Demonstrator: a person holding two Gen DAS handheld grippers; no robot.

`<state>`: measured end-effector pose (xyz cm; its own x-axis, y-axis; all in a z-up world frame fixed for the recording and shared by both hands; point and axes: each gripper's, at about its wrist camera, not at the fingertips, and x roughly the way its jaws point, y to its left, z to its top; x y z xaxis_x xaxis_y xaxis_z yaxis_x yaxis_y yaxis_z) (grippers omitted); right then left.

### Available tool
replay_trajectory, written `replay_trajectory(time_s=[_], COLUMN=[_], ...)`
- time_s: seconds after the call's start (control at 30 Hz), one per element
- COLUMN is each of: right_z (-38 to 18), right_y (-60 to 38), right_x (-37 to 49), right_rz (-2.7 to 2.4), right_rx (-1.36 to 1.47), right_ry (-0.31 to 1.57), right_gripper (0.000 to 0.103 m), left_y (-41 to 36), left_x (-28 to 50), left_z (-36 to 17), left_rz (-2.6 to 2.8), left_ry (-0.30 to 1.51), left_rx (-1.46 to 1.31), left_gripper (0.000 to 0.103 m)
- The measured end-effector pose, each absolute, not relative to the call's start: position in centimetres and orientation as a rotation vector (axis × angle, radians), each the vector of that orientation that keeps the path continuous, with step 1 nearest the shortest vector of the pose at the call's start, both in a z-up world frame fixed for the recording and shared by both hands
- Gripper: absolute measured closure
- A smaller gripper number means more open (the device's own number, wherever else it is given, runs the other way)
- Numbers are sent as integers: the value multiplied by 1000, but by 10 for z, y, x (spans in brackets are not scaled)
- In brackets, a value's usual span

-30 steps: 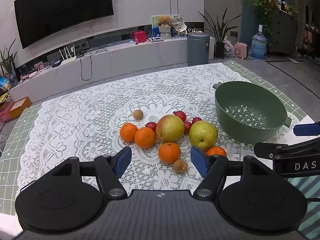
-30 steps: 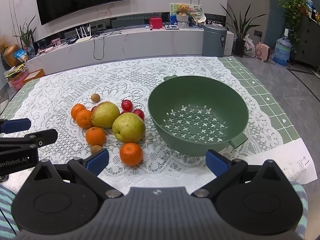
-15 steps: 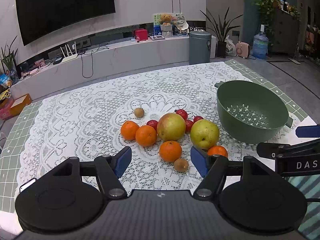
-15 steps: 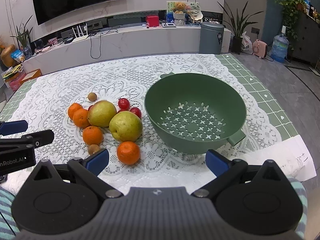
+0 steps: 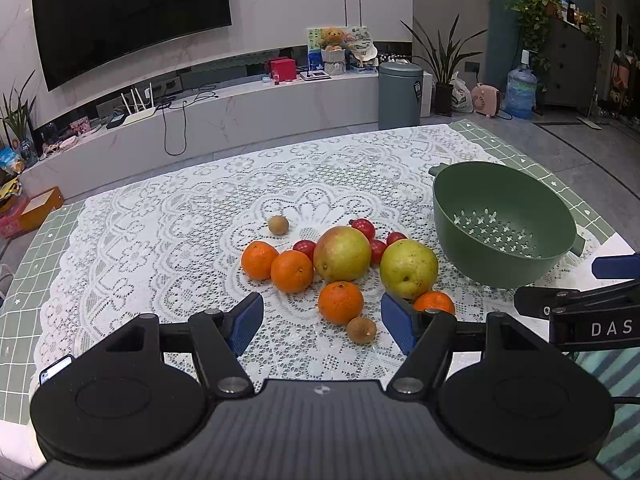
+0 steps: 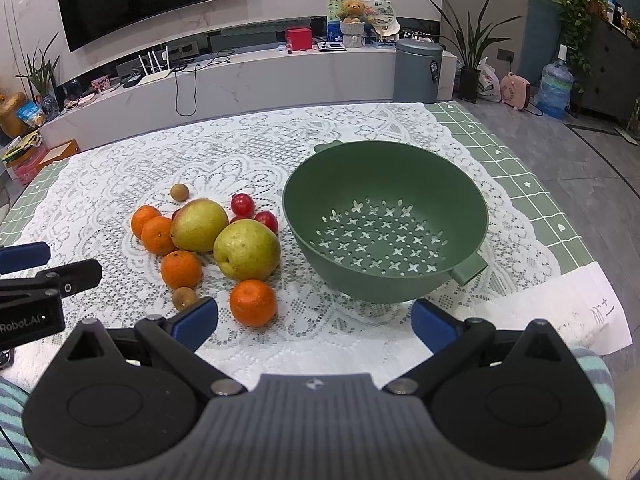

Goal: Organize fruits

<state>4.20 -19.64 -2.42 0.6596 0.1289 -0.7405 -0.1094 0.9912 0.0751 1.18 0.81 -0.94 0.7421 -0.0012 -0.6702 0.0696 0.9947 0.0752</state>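
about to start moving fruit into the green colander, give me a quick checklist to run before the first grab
1. Colander empty and upright on the lace cloth: ok.
2. Left hand-held gripper open, nothing between its pads: ok.
3. Right hand-held gripper open and empty: ok.
4. Nearest orange sits apart from the pile, with room for fingers on both sides: ok.
5. Yellow-green pear leans against neighbouring fruit, so lifting one may roll others: not ok.
6. Small brown fruit close to the right gripper's left finger, could get nudged: cannot tell.
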Motion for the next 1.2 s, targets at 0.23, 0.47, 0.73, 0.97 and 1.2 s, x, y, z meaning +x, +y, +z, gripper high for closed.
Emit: replay_trajectory(time_s=[0.23, 0.47, 0.73, 0.97, 1.2], right_z=[-24, -26, -27, -28, -33], right_y=[-197, -196, -195, -189, -172], right_x=[42, 42, 43, 42, 45], right_rz=[134, 132, 164, 231, 320], right_rx=[24, 31, 37, 1, -66], right_ry=[842, 851, 842, 746, 703], right_gripper=[4, 4, 4, 4, 11], left_y=[8, 7, 8, 17, 27], left_x=[11, 11, 11, 12, 17], left_z=[-9, -9, -9, -10, -12], left_rz=[-41, -42, -41, -93, -138], left_ry=[735, 736, 736, 733, 739], left_rx=[97, 96, 95, 61, 17], left_gripper=[23, 23, 23, 23, 27])
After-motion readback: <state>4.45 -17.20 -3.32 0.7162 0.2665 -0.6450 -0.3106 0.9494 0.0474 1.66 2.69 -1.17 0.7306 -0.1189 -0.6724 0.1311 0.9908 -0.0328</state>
